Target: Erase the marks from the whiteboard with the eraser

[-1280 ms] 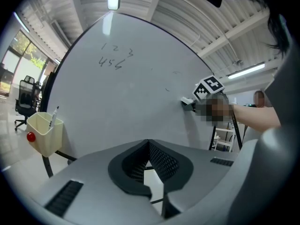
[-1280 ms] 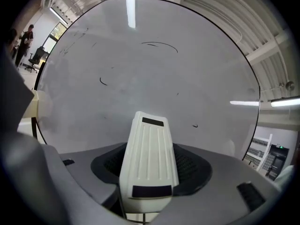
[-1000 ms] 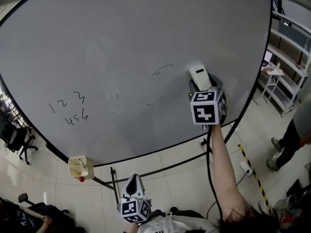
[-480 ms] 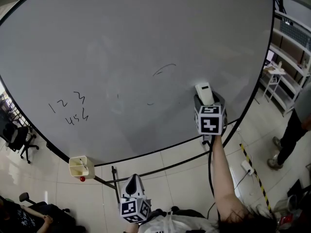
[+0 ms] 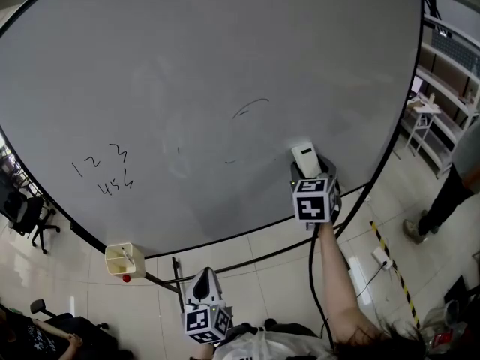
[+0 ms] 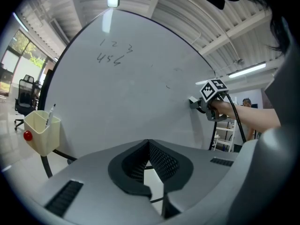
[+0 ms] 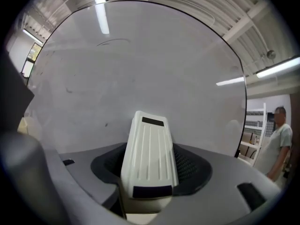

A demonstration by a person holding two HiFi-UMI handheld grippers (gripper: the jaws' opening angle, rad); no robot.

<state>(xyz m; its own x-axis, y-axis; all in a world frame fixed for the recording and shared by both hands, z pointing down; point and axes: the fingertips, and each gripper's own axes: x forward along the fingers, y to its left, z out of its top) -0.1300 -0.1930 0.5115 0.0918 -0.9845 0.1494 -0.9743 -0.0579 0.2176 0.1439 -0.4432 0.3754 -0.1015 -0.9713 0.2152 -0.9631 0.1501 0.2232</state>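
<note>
The eraser (image 7: 149, 153) is clenched in my right claw (image 5: 306, 175), held against the whiteboard (image 5: 187, 66) near its lower right edge. A short stroke (image 5: 231, 160) lies left of it, with a curved stroke (image 5: 250, 109) higher up. The written numbers (image 5: 105, 169) are near the left edge. My left claw (image 6: 149, 165) hangs below the board, jaws together on nothing.

Setting: an open lab or workshop hall. Indicators:
- a large whiteboard (image 5: 187, 88) at frame centre
- pale tiled floor (image 5: 277, 276) along the bottom, with a yellow-black hazard strip (image 5: 390, 267) at lower right
- metal shelving (image 5: 450, 100) at the right edge
- an office chair (image 5: 28, 217) at lower left
- a ribbed metal ceiling (image 6: 197, 8) with a tube light (image 6: 246, 71), in the left gripper view
</note>
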